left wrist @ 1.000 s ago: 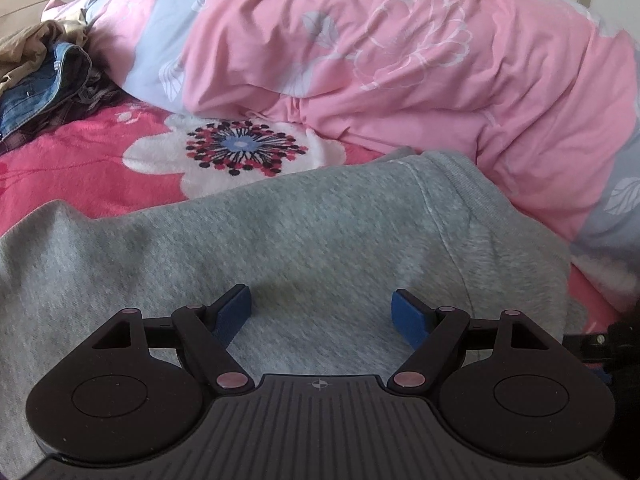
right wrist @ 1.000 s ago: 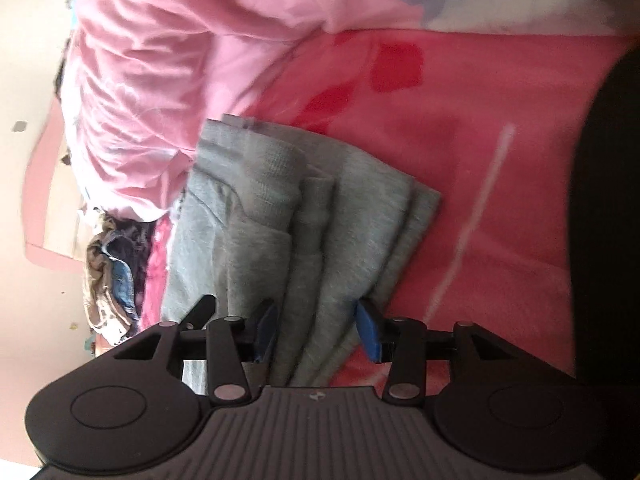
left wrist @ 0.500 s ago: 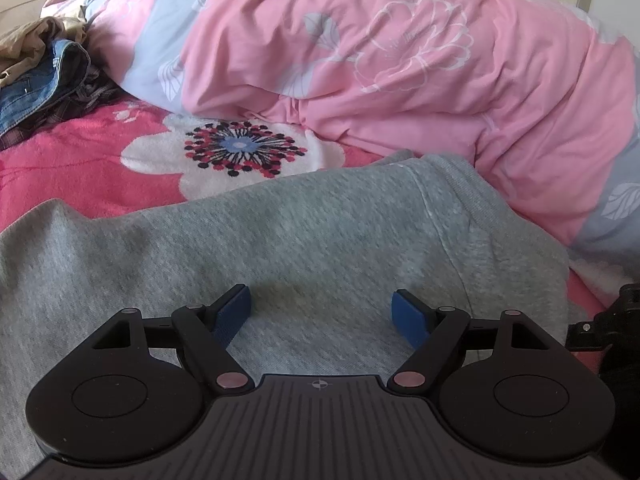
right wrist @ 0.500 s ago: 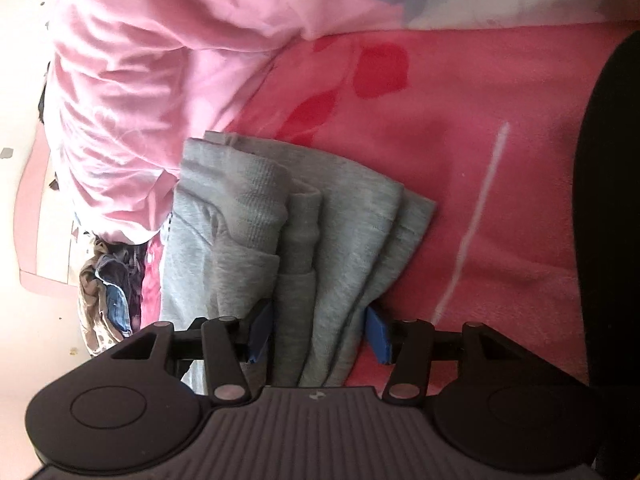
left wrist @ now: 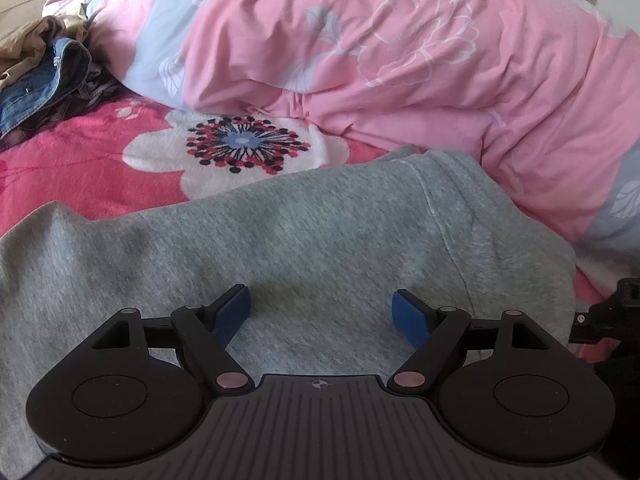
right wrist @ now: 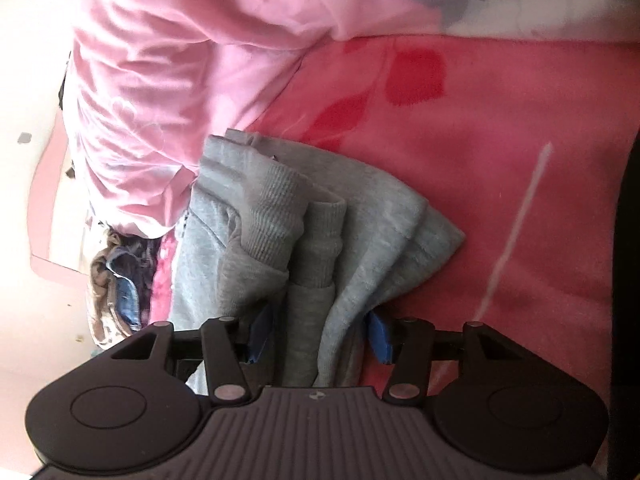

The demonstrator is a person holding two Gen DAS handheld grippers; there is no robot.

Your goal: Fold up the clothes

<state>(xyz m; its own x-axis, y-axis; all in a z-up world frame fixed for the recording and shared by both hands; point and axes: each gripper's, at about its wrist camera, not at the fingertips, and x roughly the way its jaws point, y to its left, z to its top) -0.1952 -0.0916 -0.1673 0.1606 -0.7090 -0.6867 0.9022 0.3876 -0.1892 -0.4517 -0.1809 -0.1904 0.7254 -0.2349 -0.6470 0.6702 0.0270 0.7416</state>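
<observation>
Item: 1 grey sweatshirt (right wrist: 280,240), part-folded on red blanket (right wrist: 520,180). Right gripper (right wrist: 318,332) straddling its bunched layers (jaws apart, not yet pinched); left gripper (left wrist: 322,312) spread above flat fabric. Next: close, carry fold.

You are working over a bed covered by a red floral blanket (left wrist: 92,160). A folded grey sweatshirt (left wrist: 304,240) is lying on it, just in front of a bunched pink duvet (left wrist: 400,60). Left of the duvet, a heap of denim and tan clothes (left wrist: 44,68) is resting on the blanket.
</observation>
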